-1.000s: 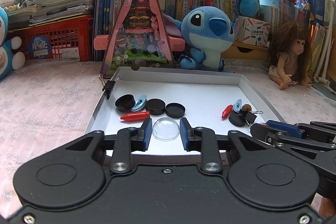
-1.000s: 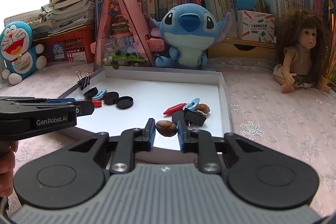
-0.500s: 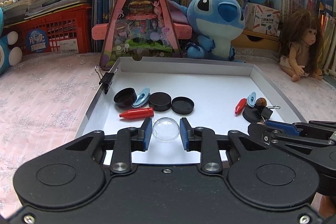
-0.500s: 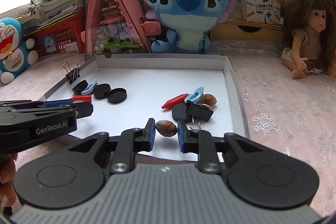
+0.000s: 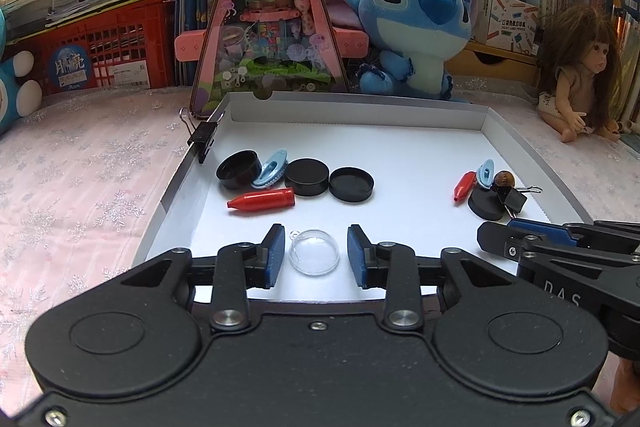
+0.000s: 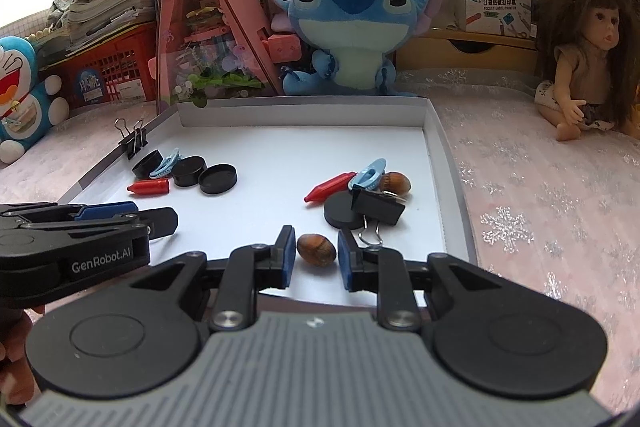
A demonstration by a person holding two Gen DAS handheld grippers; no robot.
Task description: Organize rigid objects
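A white tray (image 5: 400,147) holds two groups of small items. My left gripper (image 5: 315,254) is open, with a clear plastic dome (image 5: 314,252) lying on the tray floor between its fingers, gaps on both sides. Beyond it lie a red cone (image 5: 262,200), black caps (image 5: 307,176) and a blue clip (image 5: 272,168). My right gripper (image 6: 316,254) is open around a brown nut (image 6: 316,247) resting on the tray, not touching it. Just ahead are a black binder clip (image 6: 378,208), a black disc (image 6: 340,213), another nut (image 6: 396,182), a blue clip (image 6: 368,176) and a red cone (image 6: 328,185).
A binder clip (image 5: 203,139) is clamped on the tray's left wall. A pink triangular toy house (image 5: 272,27), a blue plush (image 5: 416,23) and bookshelves stand behind the tray. A doll (image 5: 580,75) sits at right. A pink snowflake cloth (image 5: 80,187) covers the table.
Both grippers lowered toward the tray's near edge and opened: the dome and the nut, held before, now lie on the tray floor between the spread fingers.
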